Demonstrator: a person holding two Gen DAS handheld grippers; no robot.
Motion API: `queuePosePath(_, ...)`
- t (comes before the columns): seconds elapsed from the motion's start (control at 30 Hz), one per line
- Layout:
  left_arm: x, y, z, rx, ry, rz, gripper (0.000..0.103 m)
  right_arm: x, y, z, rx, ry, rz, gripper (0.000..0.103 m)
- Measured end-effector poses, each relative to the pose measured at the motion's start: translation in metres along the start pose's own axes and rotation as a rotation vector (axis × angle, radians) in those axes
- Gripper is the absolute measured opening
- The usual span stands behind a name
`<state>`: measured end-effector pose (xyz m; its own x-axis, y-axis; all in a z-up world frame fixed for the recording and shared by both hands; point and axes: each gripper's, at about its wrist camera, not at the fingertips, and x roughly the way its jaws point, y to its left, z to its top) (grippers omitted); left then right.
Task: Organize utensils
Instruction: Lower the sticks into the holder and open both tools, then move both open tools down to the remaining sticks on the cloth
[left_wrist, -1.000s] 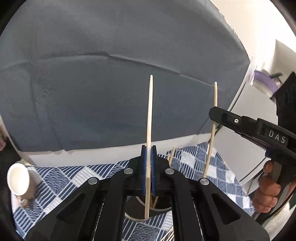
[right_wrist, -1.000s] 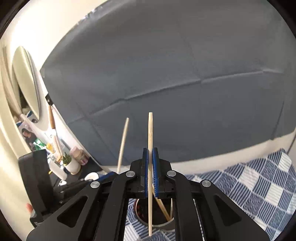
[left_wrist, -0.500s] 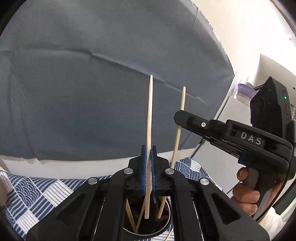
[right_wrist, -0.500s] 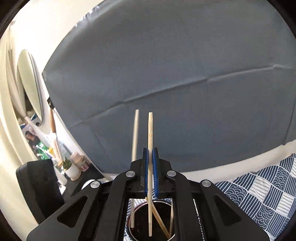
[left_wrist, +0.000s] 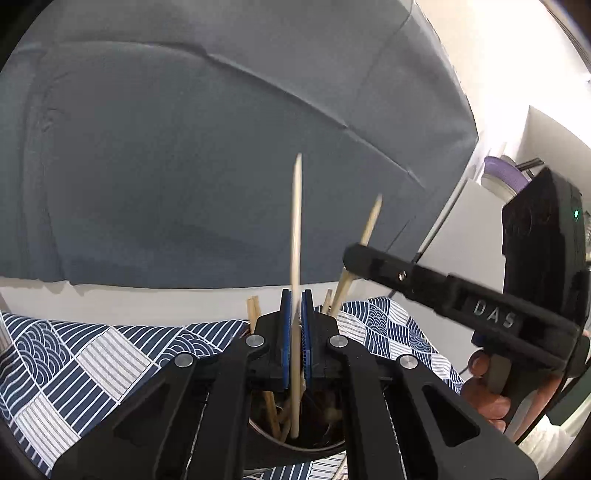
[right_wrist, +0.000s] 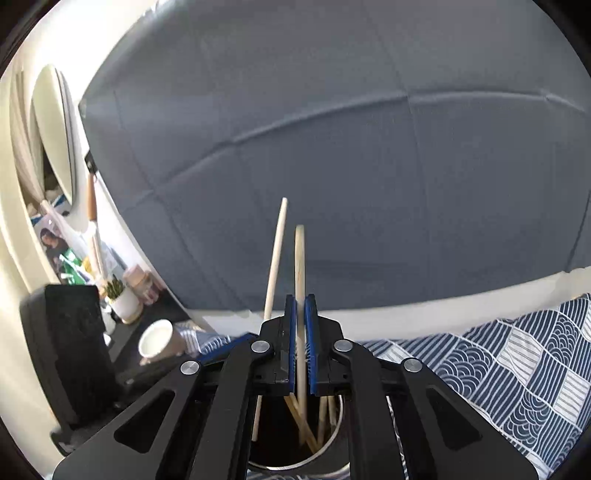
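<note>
A wide grey backdrop (left_wrist: 184, 166) filled most of both views, with a white strip along its lower edge. Under it a blue-and-white patterned tablecloth (left_wrist: 92, 362) covered the table. A round metal holder (right_wrist: 334, 443) stood on the cloth directly beneath both grippers, with several wooden chopsticks already leaning inside it. At the far left of the right wrist view a white cup (right_wrist: 157, 341) lay tipped on its side, beside a small potted plant (right_wrist: 120, 295).

The left gripper (left_wrist: 296, 347) had its blue pads pressed close on a single upright chopstick (left_wrist: 295, 229), whose lower end hung inside the holder's mouth. The right gripper (right_wrist: 300, 343) had its jaws just beginning to part, a thin gap showing at either side of the second chopstick (right_wrist: 300, 266) that stood between them, its tip down inside the holder. In the left wrist view that right gripper reached in from the right, gripped by a hand (left_wrist: 487, 395), with its chopstick angling down toward the same holder
</note>
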<state>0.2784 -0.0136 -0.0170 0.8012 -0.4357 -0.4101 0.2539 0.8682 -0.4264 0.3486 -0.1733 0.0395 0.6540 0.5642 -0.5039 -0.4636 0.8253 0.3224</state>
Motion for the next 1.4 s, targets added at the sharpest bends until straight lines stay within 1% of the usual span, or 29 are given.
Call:
queuePosePath(0.13,-0.009,0.004,-0.003,-0.001,-0.001,0.004,0.007,-0.008,-0.003,-0.002,0.008,-0.011,-0.012,0.009)
queuePosePath(0.17,-0.012,0.004,-0.003,0.002,-0.005,0.007,0.011,-0.011,-0.005,-0.002,0.011,-0.013,-0.014,0.009)
queuePosePath(0.2,-0.016,0.003,-0.002,0.003,-0.007,0.008,0.019,-0.014,-0.006,-0.002,0.013,-0.016,-0.020,0.010)
queuePosePath(0.27,-0.021,0.003,-0.002,0.011,-0.007,0.013,0.024,-0.021,-0.008,0.000,0.024,-0.018,-0.036,0.021)
queuePosePath(0.3,-0.024,0.004,-0.003,0.019,-0.008,0.018,0.024,-0.025,-0.010,-0.001,0.036,-0.023,-0.042,0.029)
queuePosePath(0.33,-0.027,0.002,-0.003,0.032,-0.006,0.029,0.025,-0.028,-0.010,-0.001,0.041,-0.028,-0.045,0.034)
queuePosePath(0.4,-0.033,0.000,-0.002,0.038,0.002,0.044,0.036,-0.034,-0.009,-0.002,0.045,-0.031,-0.055,0.039)
queuePosePath(0.43,-0.037,0.000,-0.002,0.032,0.008,0.039,0.039,-0.037,-0.008,-0.003,0.049,-0.024,-0.062,0.045)
queuePosePath(0.47,-0.039,0.000,-0.003,0.028,0.014,0.040,0.045,-0.039,-0.006,-0.005,0.053,-0.018,-0.065,0.048)
queuePosePath(0.5,-0.043,0.000,-0.005,0.025,0.020,0.051,0.051,-0.043,-0.005,-0.007,0.056,-0.010,-0.071,0.055)
queuePosePath(0.53,-0.045,0.000,-0.006,0.028,0.026,0.058,0.053,-0.045,-0.003,-0.008,0.056,-0.008,-0.079,0.061)
queuePosePath(0.57,-0.048,-0.001,-0.009,0.040,0.040,0.069,0.054,-0.048,-0.001,-0.011,0.058,-0.006,-0.087,0.064)
queuePosePath(0.6,-0.047,-0.003,-0.009,0.045,0.050,0.077,0.062,-0.050,0.001,-0.013,0.061,0.000,-0.091,0.071)
queuePosePath(0.63,-0.049,-0.003,-0.012,0.051,0.070,0.088,0.068,-0.052,0.003,-0.017,0.065,0.018,-0.098,0.074)
queuePosePath(0.67,-0.051,-0.003,-0.015,0.053,0.079,0.094,0.077,-0.055,0.005,-0.021,0.068,0.029,-0.105,0.075)
queuePosePath(0.73,-0.058,-0.001,-0.023,0.064,0.093,0.104,0.080,-0.062,0.008,-0.030,0.071,0.042,-0.118,0.086)
queuePosePath(0.8,-0.061,0.002,-0.031,0.070,0.123,0.123,0.085,-0.067,0.010,-0.039,0.077,0.048,-0.135,0.086)
queuePosePath(0.87,-0.064,0.005,-0.038,0.070,0.147,0.134,0.085,-0.071,0.012,-0.048,0.079,0.070,-0.148,0.086)
queuePosePath(0.97,-0.068,0.007,-0.048,0.078,0.178,0.149,0.089,-0.074,0.010,-0.061,0.093,0.107,-0.173,0.087)
queuePosePath(1.0,-0.069,0.009,-0.051,0.076,0.185,0.146,0.094,-0.076,0.009,-0.065,0.101,0.118,-0.175,0.088)
queuePosePath(1.03,-0.070,0.011,-0.055,0.070,0.202,0.136,0.095,-0.076,0.008,-0.068,0.108,0.128,-0.173,0.088)
queuePosePath(1.3,-0.078,0.027,-0.080,0.054,0.269,0.182,0.095,-0.070,0.000,-0.093,0.137,0.210,-0.191,0.088)
queuePosePath(1.4,-0.082,0.033,-0.091,0.037,0.301,0.187,0.095,-0.066,-0.002,-0.106,0.139,0.253,-0.203,0.088)
